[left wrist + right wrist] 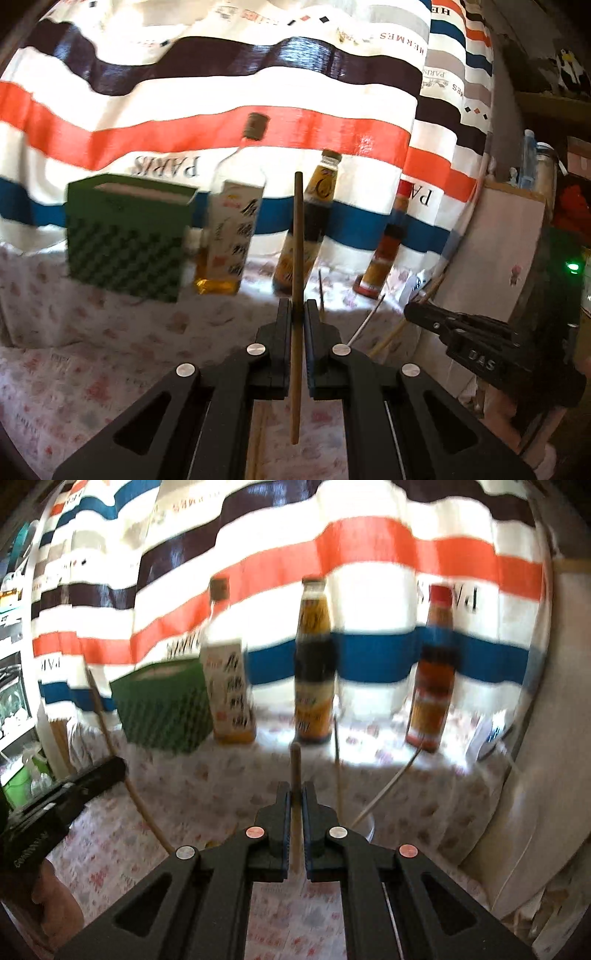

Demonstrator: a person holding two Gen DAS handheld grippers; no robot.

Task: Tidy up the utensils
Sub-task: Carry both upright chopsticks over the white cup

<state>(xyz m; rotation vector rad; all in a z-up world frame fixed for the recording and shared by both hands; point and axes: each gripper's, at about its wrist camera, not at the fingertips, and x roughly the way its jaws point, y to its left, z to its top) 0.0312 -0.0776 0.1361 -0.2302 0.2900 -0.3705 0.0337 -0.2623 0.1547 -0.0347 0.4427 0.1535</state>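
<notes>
The left gripper point(297, 308) clamps a brown chopstick point(297, 258) upright, level over the floral tablecloth point(110, 332). The right gripper point(296, 790) pinches a paler chopstick point(295, 764) the same way — its lower end is hidden. More sticks point(337, 768) lie beyond, blurred. Behind stand a green box point(125, 236) and three bottles point(314, 664), labels probably unreadable — the striped curtain point(221, 74) reads "PARIS".

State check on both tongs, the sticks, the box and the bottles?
Left tongs: shut on brown chopstick, upright.
Right tongs: shut on pale chopstick, upright.
Green box: upright, top open.
Three sauce bottles: standing, capped.
</notes>
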